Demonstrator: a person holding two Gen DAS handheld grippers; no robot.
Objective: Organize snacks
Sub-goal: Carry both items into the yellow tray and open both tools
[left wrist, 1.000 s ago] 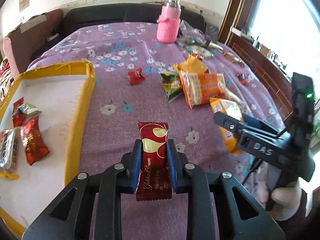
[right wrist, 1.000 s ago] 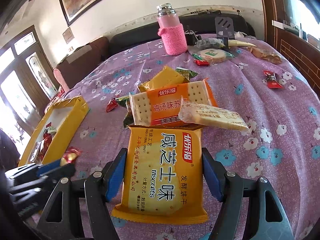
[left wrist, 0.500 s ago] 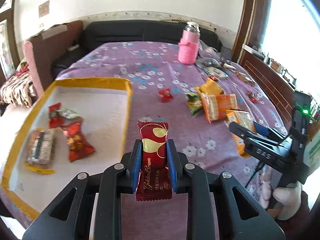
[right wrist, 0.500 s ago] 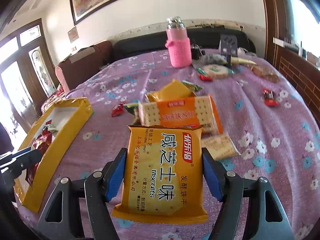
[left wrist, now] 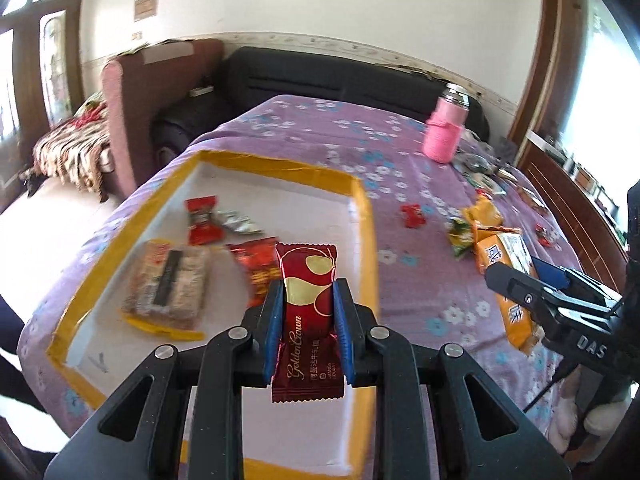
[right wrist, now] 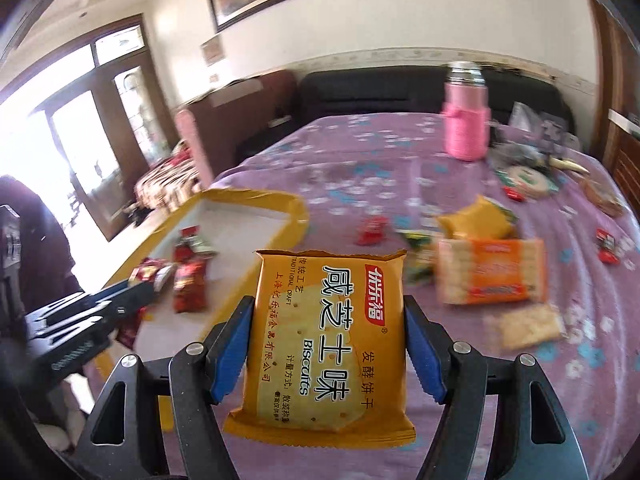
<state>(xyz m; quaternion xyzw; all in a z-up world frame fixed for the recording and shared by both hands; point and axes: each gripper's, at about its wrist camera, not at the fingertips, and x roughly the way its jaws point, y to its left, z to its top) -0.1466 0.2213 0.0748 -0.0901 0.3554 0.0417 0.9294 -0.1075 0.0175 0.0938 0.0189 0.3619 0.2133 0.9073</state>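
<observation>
- Our left gripper (left wrist: 307, 322) is squeezed tight on a red candy bar (left wrist: 308, 316) with gold swirls. The blue pads press both of its sides, and the bar stands up between them.
- The red candy bar is up in the air over the near right part of the yellow-edged tray (left wrist: 362, 216).
- In the tray we see a clear pack of brown snack (left wrist: 168, 280), a small red candy (left wrist: 202, 220), a silver wrapper (left wrist: 240, 222) and another red pack (left wrist: 256, 266). That red pack is partly hidden behind our candy bar.
- Our right gripper (right wrist: 328, 344) has a wide hold on a yellow biscuit pack (right wrist: 326, 340). The blue pads touch its left and right edges. The pack is lifted off the purple flowered cloth (right wrist: 560, 400).
- The biscuit pack is just to the right of the tray, not over it.
- More snacks lie on the cloth: an orange cracker pack (right wrist: 492, 272), a pale cracker pack (right wrist: 524, 326) near it, a yellow pack (right wrist: 476, 220) and a small red candy (right wrist: 372, 228).
- A pink bottle (right wrist: 466, 120) stands at the far end of the cloth.
</observation>
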